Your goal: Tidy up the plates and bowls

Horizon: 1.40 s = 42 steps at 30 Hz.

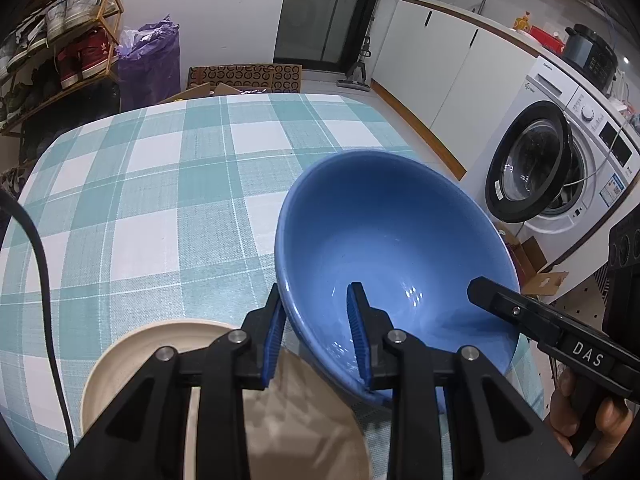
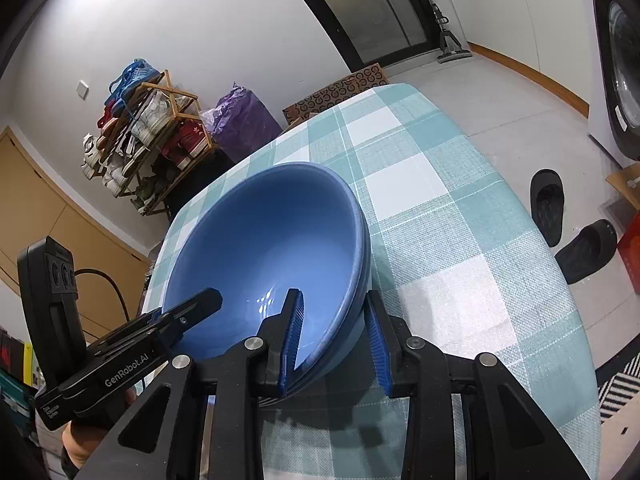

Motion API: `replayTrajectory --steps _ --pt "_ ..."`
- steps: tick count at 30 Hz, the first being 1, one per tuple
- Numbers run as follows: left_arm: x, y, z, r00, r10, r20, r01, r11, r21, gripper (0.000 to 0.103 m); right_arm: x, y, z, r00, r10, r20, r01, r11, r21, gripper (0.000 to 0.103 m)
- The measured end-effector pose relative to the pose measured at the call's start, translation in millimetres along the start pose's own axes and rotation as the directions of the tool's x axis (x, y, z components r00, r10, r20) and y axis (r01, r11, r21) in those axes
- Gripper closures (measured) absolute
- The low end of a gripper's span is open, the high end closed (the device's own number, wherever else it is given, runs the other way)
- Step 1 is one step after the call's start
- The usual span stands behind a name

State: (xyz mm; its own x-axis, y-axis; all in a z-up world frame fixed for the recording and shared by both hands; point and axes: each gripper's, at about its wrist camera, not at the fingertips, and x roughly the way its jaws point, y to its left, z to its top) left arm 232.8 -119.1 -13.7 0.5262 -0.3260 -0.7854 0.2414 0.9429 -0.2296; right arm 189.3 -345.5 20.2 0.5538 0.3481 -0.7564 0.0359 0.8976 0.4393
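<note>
We're seeing L claw [image 1: 316,332] and R claw [image 2: 334,338] each straddling blue bowl [image 1: 396,248] rim, contact unclear; only L view showing beige plate [image 1: 132,356], half hidden.

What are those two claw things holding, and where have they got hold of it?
The left gripper and the right gripper each straddle the glossy blue ceramic bowl at its near rim, one finger inside, one outside; firm clamping cannot be confirmed.
</note>
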Motion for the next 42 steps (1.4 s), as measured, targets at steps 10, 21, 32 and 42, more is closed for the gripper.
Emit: replayTrajectory --steps 10,21,32,42 --pt "-5 -8 0 1.000 0.008 0.011 -0.008 1.000 0.018 0.074 -5 -7 1 1.000 -0.002 0.013 0.002 1.000 -0.002 0.070" --pt "-21 -12 2 0.999 0.000 0.036 -0.001 1.000 0.024 0.074 -19 -2 0 0.999 0.004 0.038 -0.004 1.000 -0.017 0.070" --pt "-52 -17 0 0.997 -0.005 0.081 0.002 0.999 0.035 0.074 -51 15 -3 0.997 0.015 0.080 -0.011 0.999 -0.047 0.070" --pt "-82 -13 -7 0.993 -0.003 0.121 -0.001 1.000 0.030 0.074 -78 39 -14 0.994 0.032 0.105 -0.024 0.996 -0.082 0.070"
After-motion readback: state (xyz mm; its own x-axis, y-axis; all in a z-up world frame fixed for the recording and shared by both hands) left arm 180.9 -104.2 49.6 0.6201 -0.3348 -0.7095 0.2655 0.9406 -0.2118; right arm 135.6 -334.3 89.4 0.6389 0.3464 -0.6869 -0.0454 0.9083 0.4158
